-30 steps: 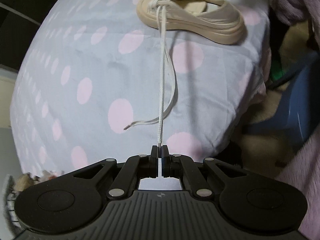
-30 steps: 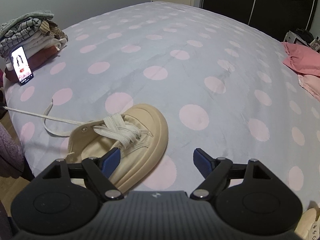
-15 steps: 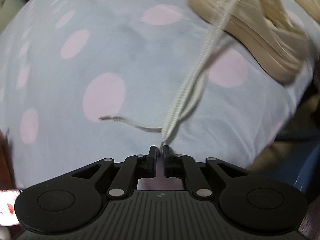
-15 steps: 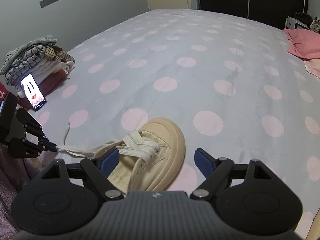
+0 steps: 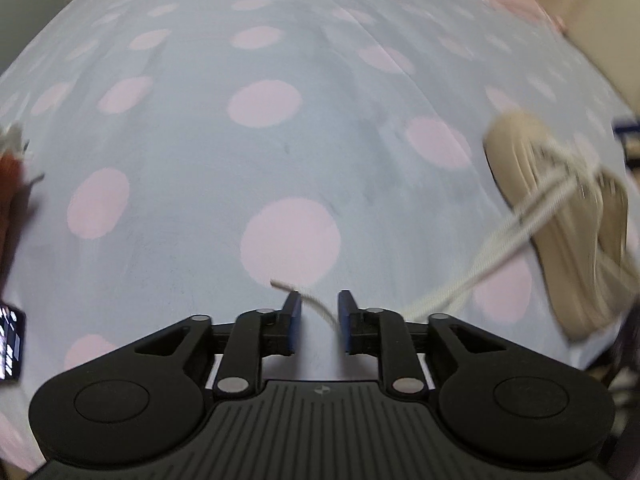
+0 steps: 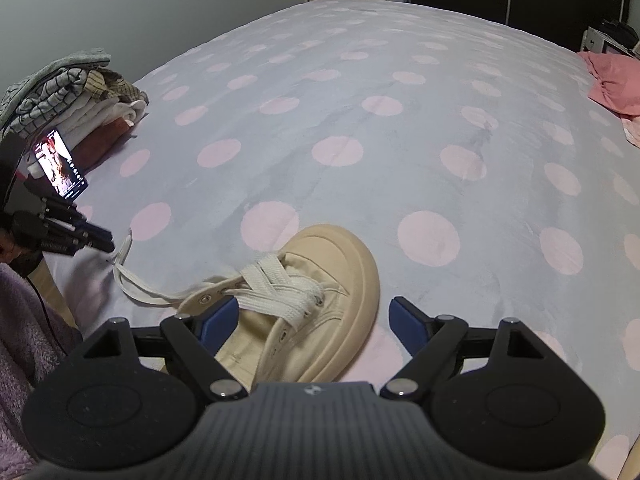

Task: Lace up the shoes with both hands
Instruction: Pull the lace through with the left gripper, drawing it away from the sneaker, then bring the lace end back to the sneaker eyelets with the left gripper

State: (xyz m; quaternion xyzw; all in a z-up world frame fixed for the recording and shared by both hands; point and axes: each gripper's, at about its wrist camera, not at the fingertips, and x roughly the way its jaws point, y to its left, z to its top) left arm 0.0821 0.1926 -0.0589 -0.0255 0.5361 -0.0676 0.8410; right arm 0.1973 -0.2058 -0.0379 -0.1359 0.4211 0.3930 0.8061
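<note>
I have the bed (image 6: 400,128) filling both views, covered in a pale blue-grey blanket with pink dots. At its far corner on my right wrist view lies a pink cloth (image 6: 612,84), and at the left edge sits a stack of folded clothes (image 6: 76,96) with a lit phone (image 6: 60,164) propped against it. The beige canvas shoe (image 6: 320,300) rests on the blanket near the bed's front edge, toe pointing away from my right camera, its upper eyelets crossed with flat white lacing. My right gripper (image 6: 310,322) hangs just above the shoe with its jaws wide apart, the blue pads straddling the laced tongue area without gripping anything. My left gripper (image 5: 318,312) sits low over the blanket off to the shoe's left side; its jaws stand narrowly parted, and the shoelace (image 5: 472,276) runs from the shoe across to it, with the loose lace tip (image 5: 280,283) curling through the gap between the pads, not pinched. From the left camera the shoe appears blurred at the right edge. From the right camera the left gripper's black fingers show at the far left, right beside the lace end lying on the blanket
</note>
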